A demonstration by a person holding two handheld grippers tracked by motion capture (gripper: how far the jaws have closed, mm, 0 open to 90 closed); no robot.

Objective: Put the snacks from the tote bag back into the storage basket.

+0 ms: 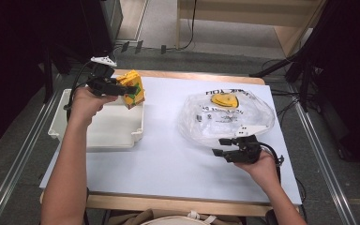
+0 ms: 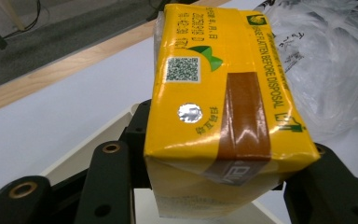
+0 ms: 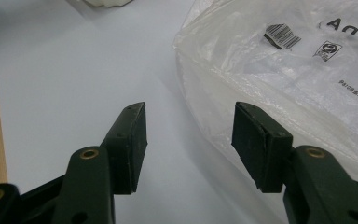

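The yellow drink carton [image 2: 223,107] sits clamped between the jaws of the left gripper [image 1: 122,89], held by its two broad faces so that its taped end points back at that gripper's camera and its long body juts forward. In the high view the carton [image 1: 133,88] hangs in the air above the far right corner of the white tray [image 1: 75,133], not touching it; that placing suggests it is either being carried to the tray or lifted away from it, and the pictures alone do not decide which. Gripping across the flat sides gives the pads wide, even contact, which likely keeps the smooth box from slipping or twisting. Across the pale table sheet [image 1: 168,159], well apart from the tray, lies a crumpled clear plastic bag [image 1: 225,117] with a yellow item [image 1: 224,100] inside it near its far edge. The right gripper [image 1: 221,146] rests just beside the bag's near edge with its jaws spread and nothing between them, apparently waiting close by to steady or open the bag [image 3: 289,74].
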